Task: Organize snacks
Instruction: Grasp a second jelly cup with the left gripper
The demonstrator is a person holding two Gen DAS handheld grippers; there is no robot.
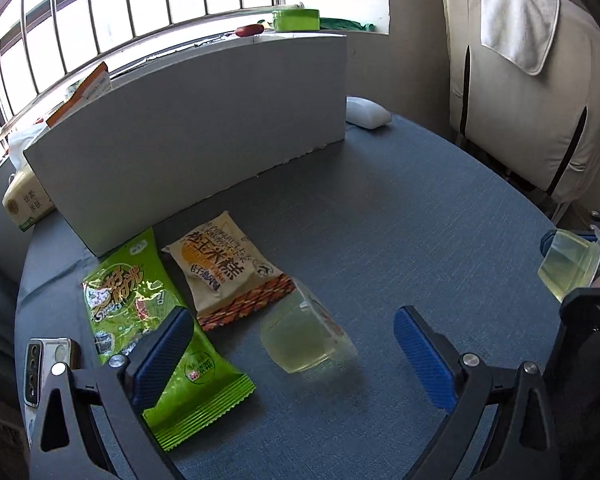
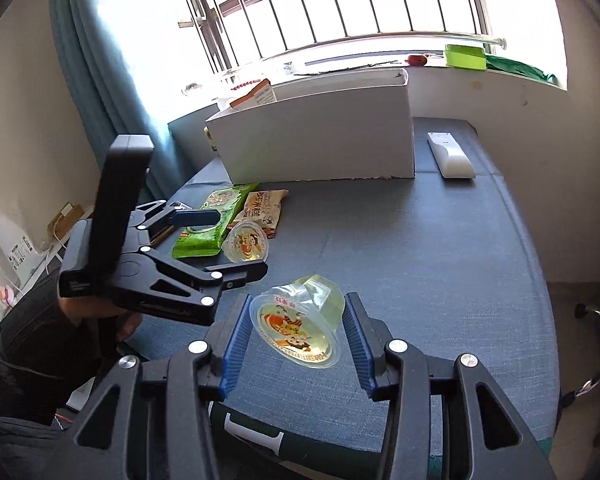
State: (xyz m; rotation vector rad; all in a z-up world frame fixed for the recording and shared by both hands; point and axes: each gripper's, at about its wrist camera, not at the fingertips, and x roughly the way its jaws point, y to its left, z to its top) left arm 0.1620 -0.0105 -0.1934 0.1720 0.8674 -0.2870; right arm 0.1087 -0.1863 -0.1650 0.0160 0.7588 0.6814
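A green snack packet (image 1: pixel 140 300) and a beige rice-cake packet (image 1: pixel 228 268) lie side by side on the blue table in front of a white box (image 1: pixel 188 132). A clear jelly cup (image 1: pixel 306 336) lies on its side next to them. My left gripper (image 1: pixel 294 354) is open and hovers just above and around this cup. My right gripper (image 2: pixel 296 332) is shut on a second jelly cup (image 2: pixel 300 328), held above the table; it also shows in the left wrist view (image 1: pixel 570 260). In the right wrist view the packets (image 2: pixel 220 216) and first cup (image 2: pixel 247 244) lie beyond the left gripper.
A white remote (image 2: pixel 450 156) lies to the right of the box. A phone (image 1: pixel 40 364) lies at the table's left edge. A tissue pack (image 1: pixel 24 204) sits behind the box's left end. A padded chair with a white towel (image 1: pixel 520 16) stands beyond the table's right side.
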